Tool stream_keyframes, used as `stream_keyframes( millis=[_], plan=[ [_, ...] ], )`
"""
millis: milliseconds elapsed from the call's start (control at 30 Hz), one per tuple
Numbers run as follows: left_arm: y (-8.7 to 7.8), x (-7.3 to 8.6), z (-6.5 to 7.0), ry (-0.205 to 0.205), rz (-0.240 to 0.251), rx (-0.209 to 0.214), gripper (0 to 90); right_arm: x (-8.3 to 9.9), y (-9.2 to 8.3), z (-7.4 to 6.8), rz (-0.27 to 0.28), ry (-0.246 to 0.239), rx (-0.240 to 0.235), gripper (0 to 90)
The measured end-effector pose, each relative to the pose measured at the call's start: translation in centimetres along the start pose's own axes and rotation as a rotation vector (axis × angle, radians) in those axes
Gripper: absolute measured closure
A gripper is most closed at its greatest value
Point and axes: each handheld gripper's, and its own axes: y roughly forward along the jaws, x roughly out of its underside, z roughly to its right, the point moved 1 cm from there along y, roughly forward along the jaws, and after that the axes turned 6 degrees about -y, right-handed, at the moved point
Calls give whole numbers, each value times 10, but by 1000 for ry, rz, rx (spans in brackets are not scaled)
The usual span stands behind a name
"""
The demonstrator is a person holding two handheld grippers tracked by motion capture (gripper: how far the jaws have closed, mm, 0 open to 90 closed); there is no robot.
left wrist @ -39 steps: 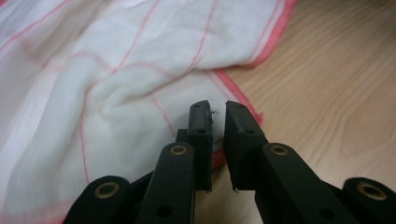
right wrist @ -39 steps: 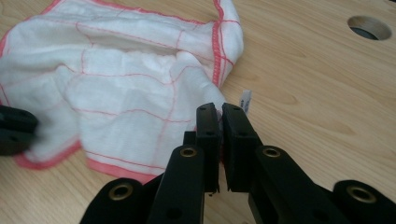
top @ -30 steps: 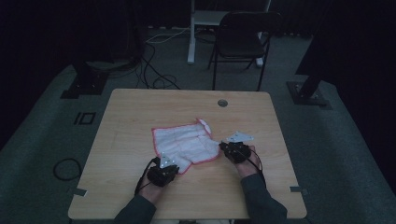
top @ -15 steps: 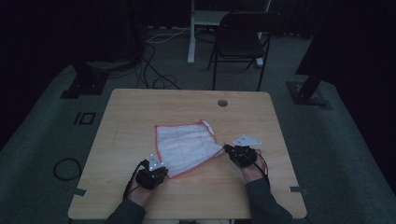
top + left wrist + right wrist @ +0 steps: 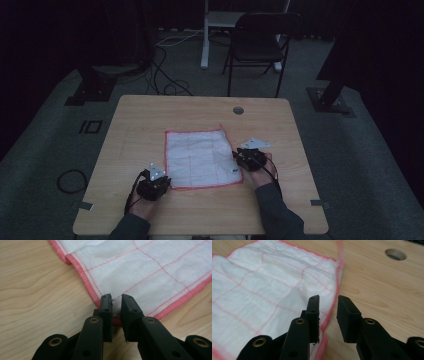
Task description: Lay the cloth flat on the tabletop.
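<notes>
Cloth (image 5: 201, 158) now spread flat on bench (image 5: 150, 115); left tongs (image 5: 116, 305) and right tongs (image 5: 328, 307) just opening, both released.

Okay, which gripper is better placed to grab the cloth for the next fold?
Probably left: the left gripper straddles the cloth at its near corner; the right gripper sits at the side hem, jaws just opened.

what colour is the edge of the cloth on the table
Pinkish red, around a white cloth with thin red grid lines; clearest in the left gripper view.
</notes>
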Motion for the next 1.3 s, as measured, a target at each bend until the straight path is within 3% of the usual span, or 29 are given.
stream_keyframes(
  millis=[167, 233, 500, 667, 867, 1300],
  plan=[
    [-2, 1, -11, -29, 7, -17, 801, -2, 20, -1, -42, -1, 19, 717],
    [-2, 2, -15, -42, 9, -21, 801, -3, 28, -1, -55, -1, 4, 710],
    [-4, 3, -26, -67, 16, -32, 801, 10, 38, -20, -100, -40, -65, 669],
    [-4, 4, -27, -70, 22, -29, 801, 15, 37, -18, -100, -27, -71, 657],
    [-6, 7, -21, -53, 23, -22, 800, 25, 28, -14, -94, -23, -68, 661],
    [-15, 19, 7, 8, 13, 57, 762, 41, 8, 0, -106, -30, -42, 663]
  ],
)
